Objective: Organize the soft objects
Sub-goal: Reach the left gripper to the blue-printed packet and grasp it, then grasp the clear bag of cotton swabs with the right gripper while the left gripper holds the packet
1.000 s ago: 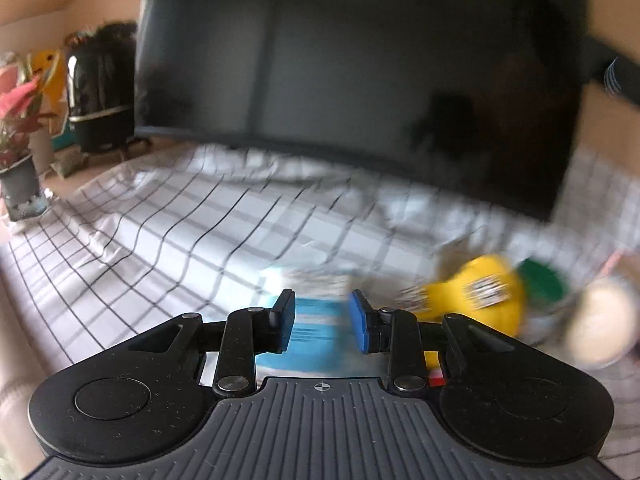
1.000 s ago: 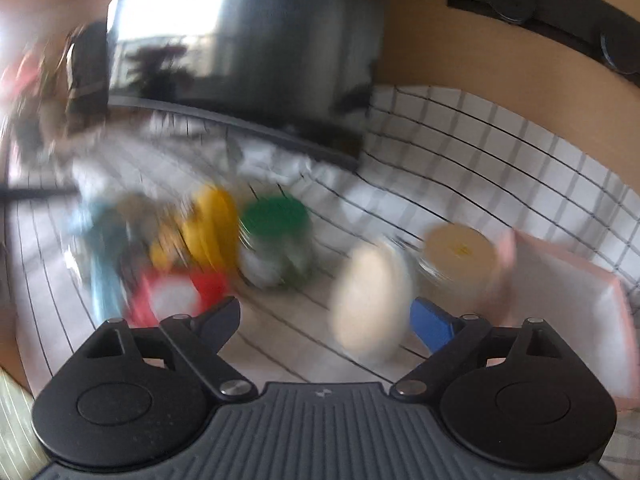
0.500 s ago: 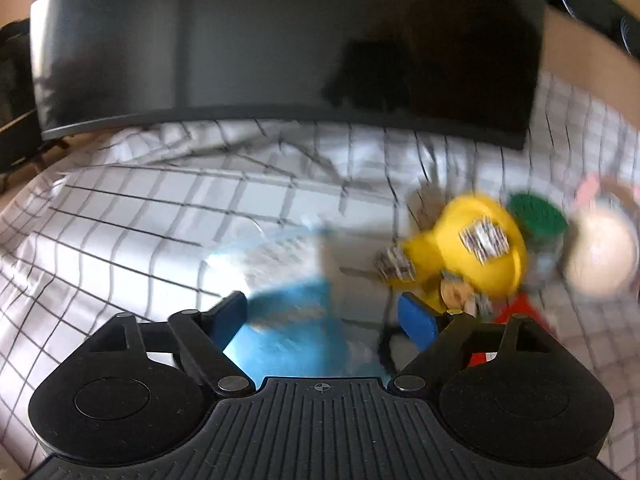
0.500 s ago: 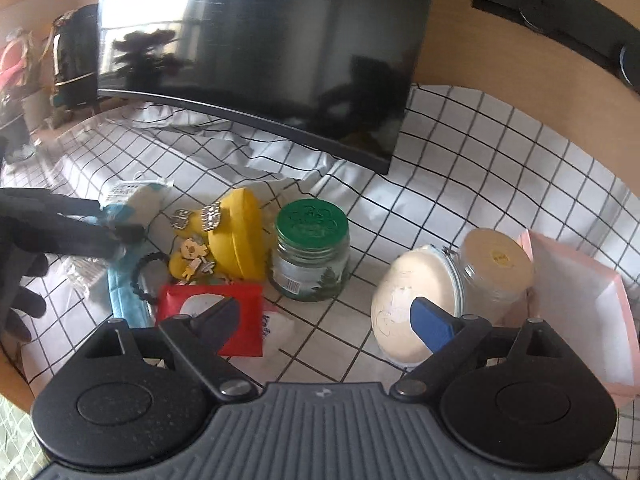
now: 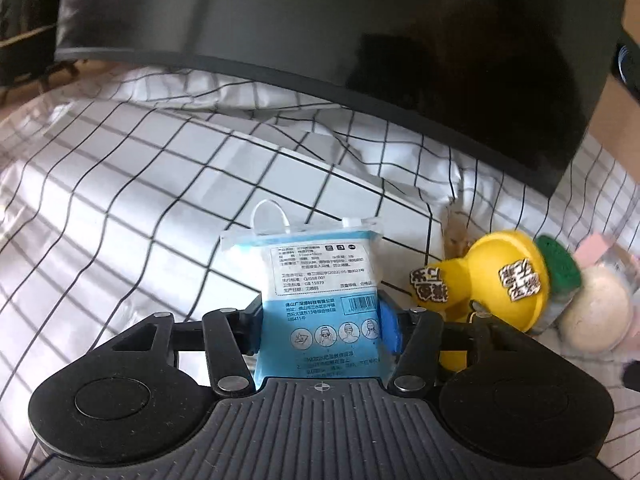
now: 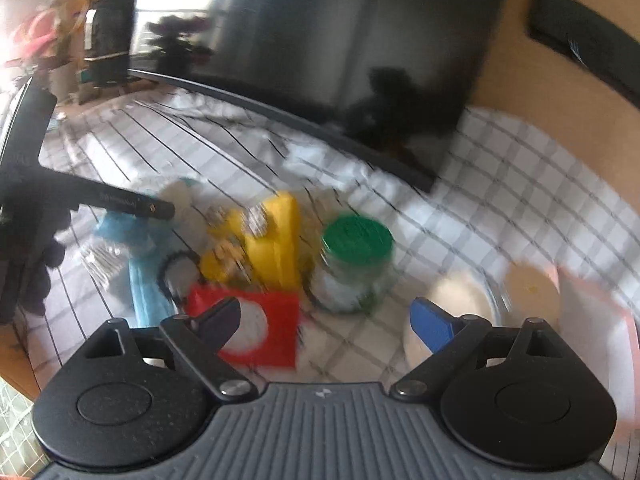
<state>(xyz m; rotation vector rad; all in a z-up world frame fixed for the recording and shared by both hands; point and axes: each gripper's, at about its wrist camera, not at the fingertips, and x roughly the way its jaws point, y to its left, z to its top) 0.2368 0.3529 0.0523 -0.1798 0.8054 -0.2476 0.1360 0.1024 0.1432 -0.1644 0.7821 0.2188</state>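
Gripping blue mask pack [image 5: 320, 300], label "GB 15979", left tongs [image 5: 320, 326].

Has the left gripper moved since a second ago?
Yes. The left gripper has moved right along the monitor, closing on the mask pack.

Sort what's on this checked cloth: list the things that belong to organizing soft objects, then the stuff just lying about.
Belongs to the job:
- blue mask pack, between the left gripper pads, which have just been closing
- yellow cap
- pink bin

Lying about:
- green-lidded jar
- red card
- monitor
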